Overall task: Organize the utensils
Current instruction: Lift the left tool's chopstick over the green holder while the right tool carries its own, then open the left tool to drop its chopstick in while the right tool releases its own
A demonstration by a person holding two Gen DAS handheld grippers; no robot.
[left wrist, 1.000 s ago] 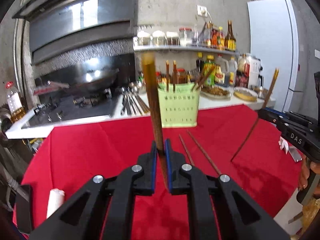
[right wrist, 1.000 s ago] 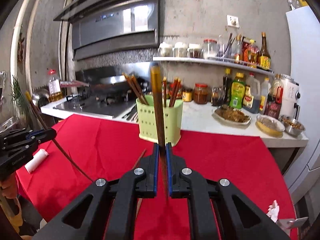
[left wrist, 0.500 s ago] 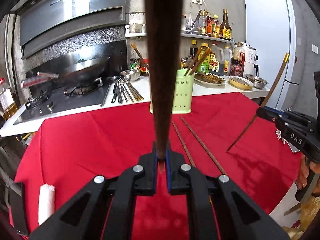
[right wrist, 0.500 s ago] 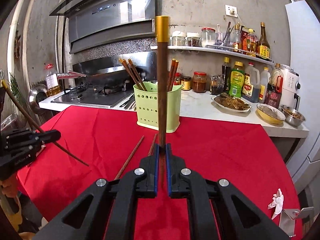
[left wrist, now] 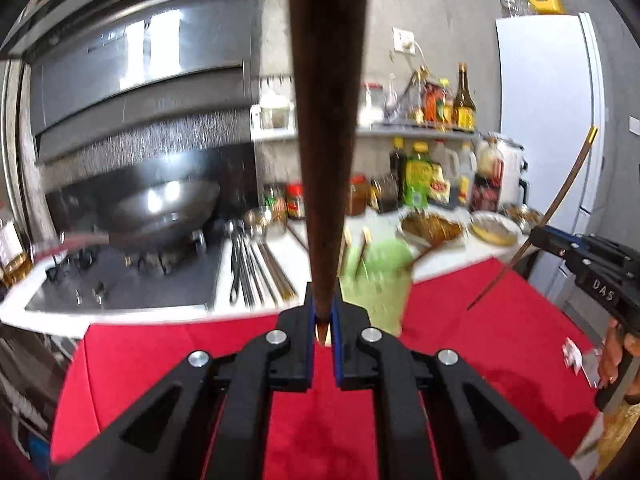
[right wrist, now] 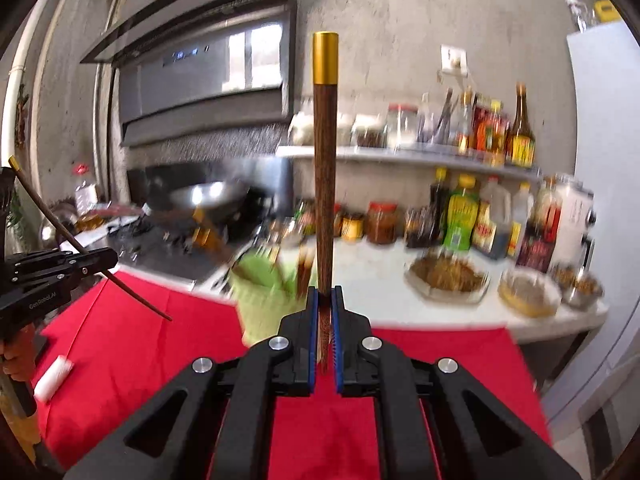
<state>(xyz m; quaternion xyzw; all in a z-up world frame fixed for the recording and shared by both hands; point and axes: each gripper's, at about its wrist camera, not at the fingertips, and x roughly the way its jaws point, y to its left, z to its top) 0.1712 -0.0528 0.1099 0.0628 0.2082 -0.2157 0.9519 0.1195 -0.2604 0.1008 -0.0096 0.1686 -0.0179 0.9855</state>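
Both hand-held grippers, left and right, each pinching one chopstick, have swung nearer the green holder, so dropping them in looks next.

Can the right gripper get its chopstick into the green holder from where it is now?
Probably yes. The right gripper holds its chopstick upright, and the green holder stands just ahead on the red cloth with nothing between them. It already holds several chopsticks, and the picture is blurry, so room inside is unclear.
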